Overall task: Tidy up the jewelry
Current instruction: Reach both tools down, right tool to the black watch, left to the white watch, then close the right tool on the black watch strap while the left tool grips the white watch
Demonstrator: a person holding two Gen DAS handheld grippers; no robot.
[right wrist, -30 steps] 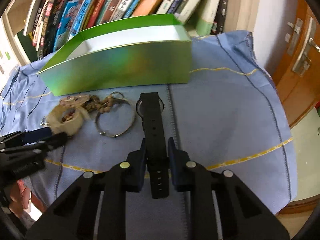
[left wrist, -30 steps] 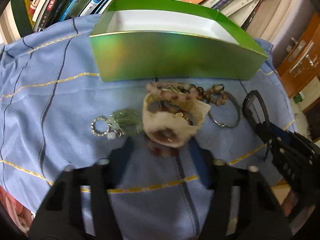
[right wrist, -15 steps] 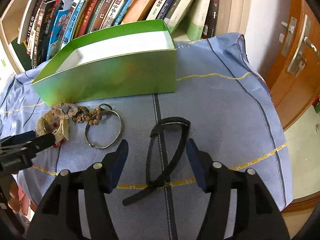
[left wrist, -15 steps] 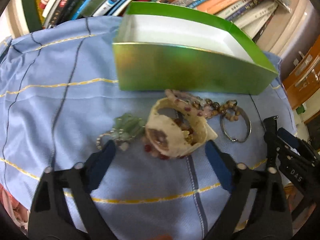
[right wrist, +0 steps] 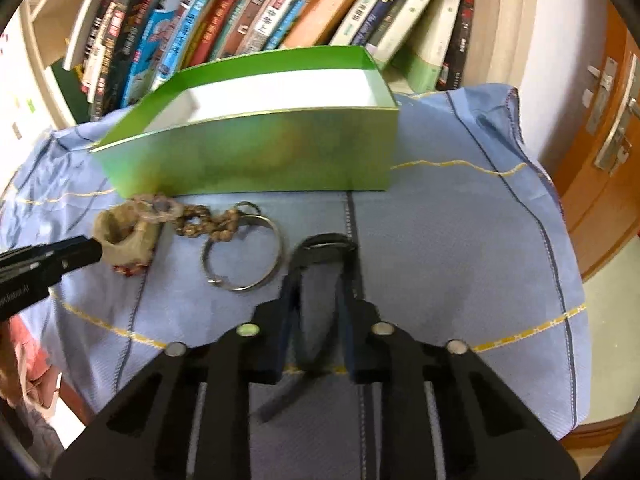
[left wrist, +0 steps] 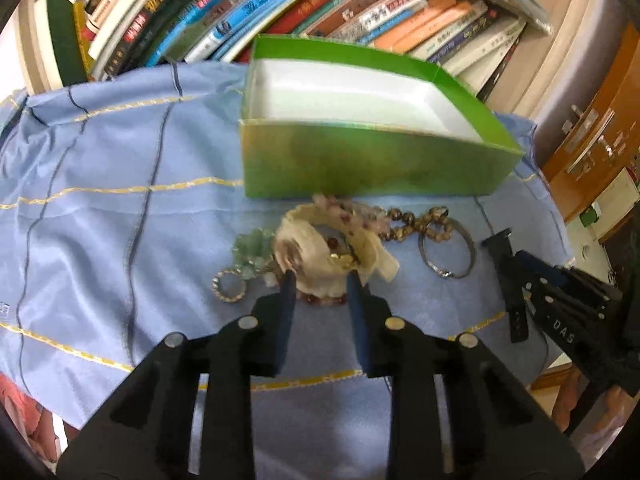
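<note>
A green box (left wrist: 360,160) with a white inside stands open and empty on the blue cloth; it also shows in the right wrist view (right wrist: 256,156). In front of it lie a cream bangle (left wrist: 320,252), bead bracelets (left wrist: 412,224), a silver ring bracelet (left wrist: 448,256) and a small green-stone piece (left wrist: 248,252). My left gripper (left wrist: 320,280) is shut on the cream bangle's near edge. My right gripper (right wrist: 318,276) is shut on the looped black watch strap (right wrist: 324,248), which bulges between the pads.
A blue cloth (left wrist: 100,220) with yellow and dark stripes covers the table. A row of books (left wrist: 280,12) stands behind the box. A wooden door (right wrist: 608,152) with a metal handle is at the right. The table edge drops off at the right.
Both grippers were open half a second ago and have closed. The left one moved in on the cream bangle, the right one moved in on the watch strap.
</note>
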